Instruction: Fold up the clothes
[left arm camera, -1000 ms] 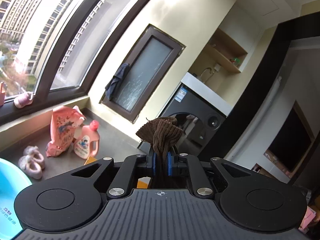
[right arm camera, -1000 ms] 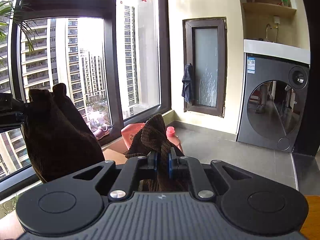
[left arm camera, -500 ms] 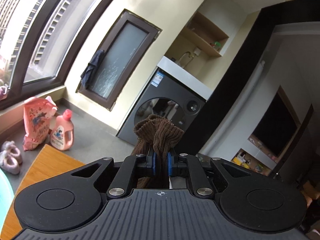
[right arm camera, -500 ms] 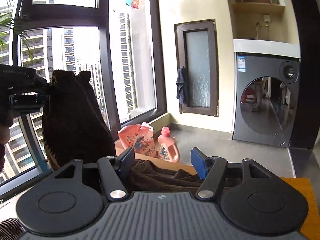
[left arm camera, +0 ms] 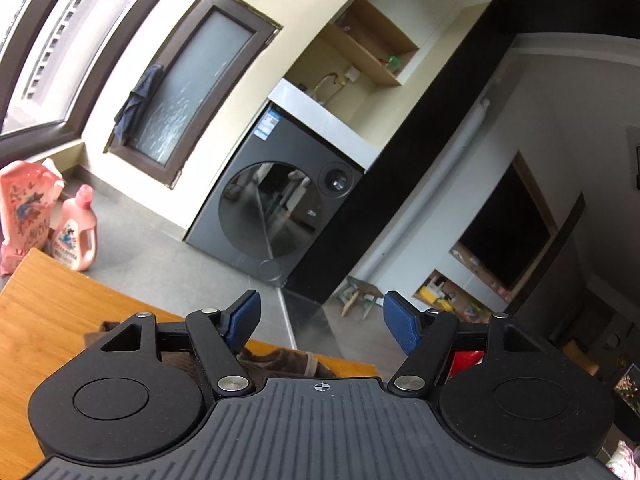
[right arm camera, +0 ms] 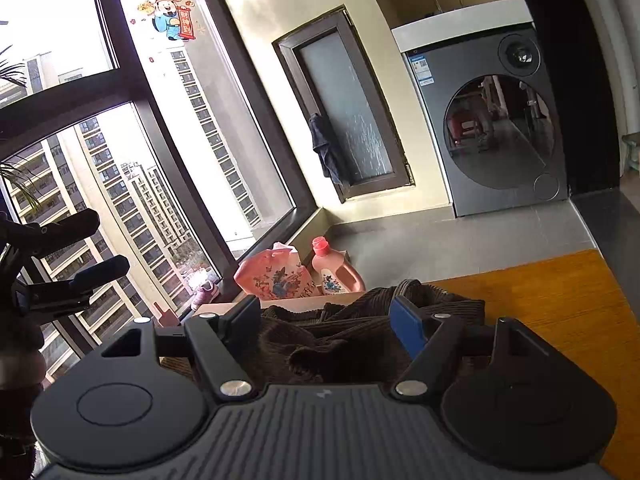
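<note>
A dark brown corduroy garment [right arm camera: 352,336] lies bunched on the wooden table [right arm camera: 560,312], just below my right gripper [right arm camera: 330,318], which is open and empty above it. In the left wrist view a fold of the same brown cloth [left arm camera: 280,360] shows under my left gripper [left arm camera: 322,320], which is open and empty above the table [left arm camera: 60,320]. The left gripper also shows at the left edge of the right wrist view [right arm camera: 64,256], raised, with its fingers apart.
A grey washing machine [right arm camera: 500,120] stands against the far wall beside a frosted door [right arm camera: 344,112]. A pink detergent bag [right arm camera: 276,276] and a pink bottle [right arm camera: 332,272] stand on the floor beyond the table's far edge. Large windows [right arm camera: 120,140] fill the left.
Both grippers have opened and let go of the brown garment, the right one first. The cloth has dropped onto the table. The left gripper has swung to the right and lower.
</note>
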